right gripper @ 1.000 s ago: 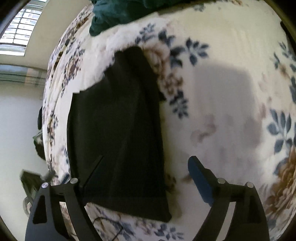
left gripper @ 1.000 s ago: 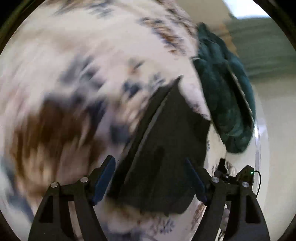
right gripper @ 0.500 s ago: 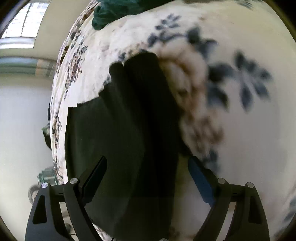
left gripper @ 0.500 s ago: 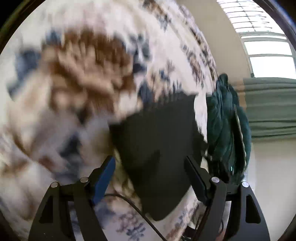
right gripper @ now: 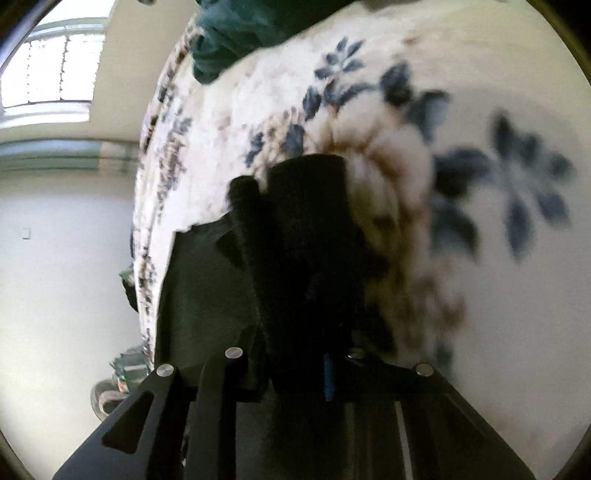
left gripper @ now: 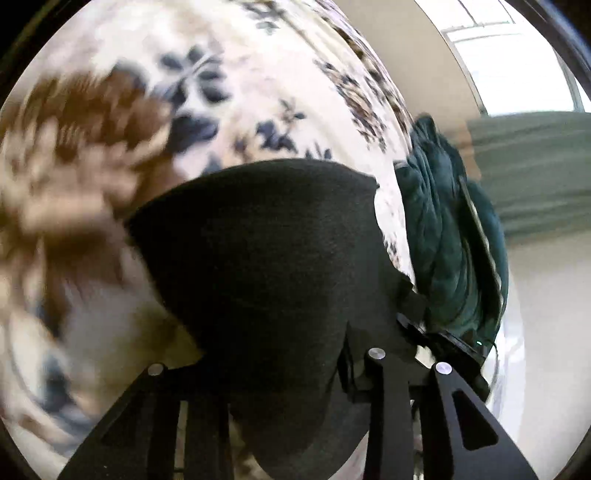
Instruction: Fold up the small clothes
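A black garment (left gripper: 266,258) lies on the floral bedspread (left gripper: 229,85). In the left wrist view my left gripper (left gripper: 280,373) is shut on its near edge, and the cloth covers the fingertips. In the right wrist view the same black garment (right gripper: 310,236) bunches up in folds between the fingers of my right gripper (right gripper: 295,369), which is shut on it. A lighter dark panel of the garment (right gripper: 207,295) hangs to the left at the bed's edge.
A dark green garment (left gripper: 450,251) lies heaped beyond the black one near the bed's edge, and shows at the top of the right wrist view (right gripper: 236,33). A window (right gripper: 51,70), curtain and pale wall lie past the bed.
Both grippers were open over the flat black garment; they have moved down onto it and closed on its edge. The cloth is now bunched and lifted in the right gripper.
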Available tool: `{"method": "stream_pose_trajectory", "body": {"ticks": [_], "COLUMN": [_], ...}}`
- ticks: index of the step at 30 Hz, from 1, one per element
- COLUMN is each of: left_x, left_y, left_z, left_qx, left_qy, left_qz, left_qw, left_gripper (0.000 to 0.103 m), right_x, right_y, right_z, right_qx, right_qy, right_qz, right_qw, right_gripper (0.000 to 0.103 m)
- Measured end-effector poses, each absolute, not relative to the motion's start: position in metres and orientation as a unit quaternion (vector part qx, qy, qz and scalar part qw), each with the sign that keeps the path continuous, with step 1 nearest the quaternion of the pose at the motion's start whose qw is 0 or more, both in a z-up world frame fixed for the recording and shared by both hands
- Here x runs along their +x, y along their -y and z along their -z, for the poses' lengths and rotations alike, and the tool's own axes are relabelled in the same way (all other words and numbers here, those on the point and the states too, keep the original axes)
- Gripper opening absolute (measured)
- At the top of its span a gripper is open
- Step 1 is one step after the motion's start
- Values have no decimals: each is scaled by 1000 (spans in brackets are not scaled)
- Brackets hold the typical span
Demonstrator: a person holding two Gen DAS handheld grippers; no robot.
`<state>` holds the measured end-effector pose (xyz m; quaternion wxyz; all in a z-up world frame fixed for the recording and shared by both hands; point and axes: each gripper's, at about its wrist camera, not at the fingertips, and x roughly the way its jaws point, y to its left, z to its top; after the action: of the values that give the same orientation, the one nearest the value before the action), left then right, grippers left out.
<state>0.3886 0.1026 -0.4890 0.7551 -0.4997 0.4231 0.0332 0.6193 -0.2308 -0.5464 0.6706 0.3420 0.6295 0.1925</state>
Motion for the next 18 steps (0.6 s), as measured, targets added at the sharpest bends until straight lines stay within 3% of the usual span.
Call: {"method": "stream_pose_trajectory", "body": {"ticks": [5,8,9,11,12,18], "left_x": [401,414,415,418,421,447], "left_y": [-140,-160,-164,-173,-175,-189], "left_z": [477,503,507,510,510,521], "left_qx": [-462,-444,-444,-445,-445,-453], "left_qy": [-474,-550,-558,-556,-552,-521], "left_qz": [36,59,55,40,36,-17], "left_qw": [749,705,699,701,704,723], "left_gripper": [30,44,50,56,56,57], "right_x": [495,443,433,423,422,457], "right_y": [236,226,227,237,243,263], "right_z": [512,520,527,535,537,506], "right_qx": [410,391,380,376,380,287], "right_qy": [-615,-641,-656,-666,-668,-664], "right_qz": [-157,-122,-100,-80,-77,-82], "right_qw": [655,648,645,639,635,685], "right_gripper": [16,19,22,48,53,63]}}
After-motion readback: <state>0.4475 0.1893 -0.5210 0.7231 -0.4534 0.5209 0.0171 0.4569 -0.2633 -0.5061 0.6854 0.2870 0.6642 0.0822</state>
